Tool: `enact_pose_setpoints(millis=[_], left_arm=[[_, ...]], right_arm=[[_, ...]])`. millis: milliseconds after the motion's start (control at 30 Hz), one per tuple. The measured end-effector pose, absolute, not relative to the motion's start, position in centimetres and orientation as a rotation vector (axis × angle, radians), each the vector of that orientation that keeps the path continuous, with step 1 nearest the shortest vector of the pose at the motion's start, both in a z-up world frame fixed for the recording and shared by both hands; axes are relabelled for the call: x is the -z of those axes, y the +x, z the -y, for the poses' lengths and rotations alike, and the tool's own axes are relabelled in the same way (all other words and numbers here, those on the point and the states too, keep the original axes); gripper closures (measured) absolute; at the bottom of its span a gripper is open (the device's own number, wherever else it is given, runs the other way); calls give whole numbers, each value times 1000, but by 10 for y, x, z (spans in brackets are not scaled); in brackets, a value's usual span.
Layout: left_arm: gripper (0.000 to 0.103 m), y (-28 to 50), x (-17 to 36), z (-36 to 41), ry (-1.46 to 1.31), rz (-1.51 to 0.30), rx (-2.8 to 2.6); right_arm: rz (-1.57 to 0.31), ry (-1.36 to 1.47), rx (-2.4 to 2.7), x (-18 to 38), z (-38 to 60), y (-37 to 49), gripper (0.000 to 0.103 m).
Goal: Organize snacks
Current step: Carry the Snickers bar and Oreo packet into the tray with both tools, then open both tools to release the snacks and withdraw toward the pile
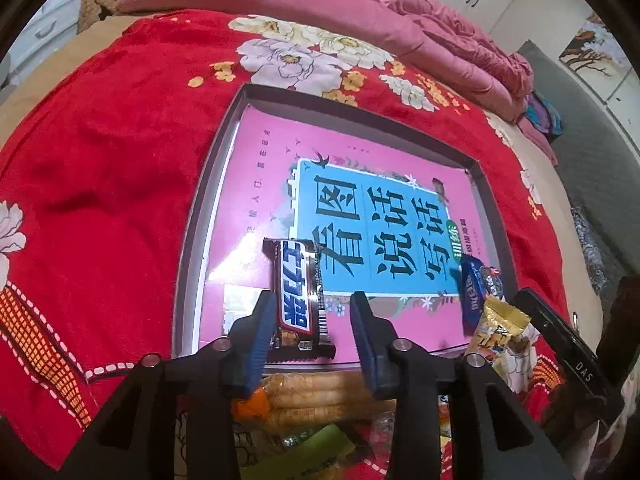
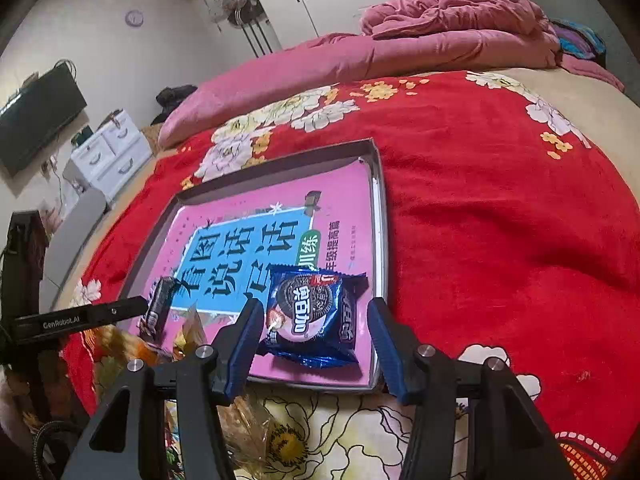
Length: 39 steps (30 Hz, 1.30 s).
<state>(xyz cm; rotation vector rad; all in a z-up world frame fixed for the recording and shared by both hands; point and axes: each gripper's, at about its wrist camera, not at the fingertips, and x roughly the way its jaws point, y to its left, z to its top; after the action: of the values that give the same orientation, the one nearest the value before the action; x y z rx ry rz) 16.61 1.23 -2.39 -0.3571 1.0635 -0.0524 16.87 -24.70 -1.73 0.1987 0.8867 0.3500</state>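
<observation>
A shallow grey tray lies on the red floral blanket with a pink and blue book flat inside it. A dark Snickers bar rests on the book at the tray's near edge. It sits between the pads of my left gripper, against the left pad and clear of the right one, so the jaws are open. A blue Oreo pack stands tilted up at the tray's near right corner, and my right gripper is shut on it. The Snickers bar and the Oreo pack each appear in the other view.
Loose snacks lie on the blanket just in front of the tray: a gold packet, a clear pack of yellow rolls and a green packet. A pink quilt is heaped along the far side of the bed.
</observation>
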Motion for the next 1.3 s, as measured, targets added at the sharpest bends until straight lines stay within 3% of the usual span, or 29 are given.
enact_pose_setpoints(millis=[467,1300], left_arm=[[45,154,7,-27,-420,-998,80],[37,123,-11,-38,-397,-949,119]], right_arm=[[-819,208,-374,5,247,162,43],[-720,209,-421,-16,243,140,32]])
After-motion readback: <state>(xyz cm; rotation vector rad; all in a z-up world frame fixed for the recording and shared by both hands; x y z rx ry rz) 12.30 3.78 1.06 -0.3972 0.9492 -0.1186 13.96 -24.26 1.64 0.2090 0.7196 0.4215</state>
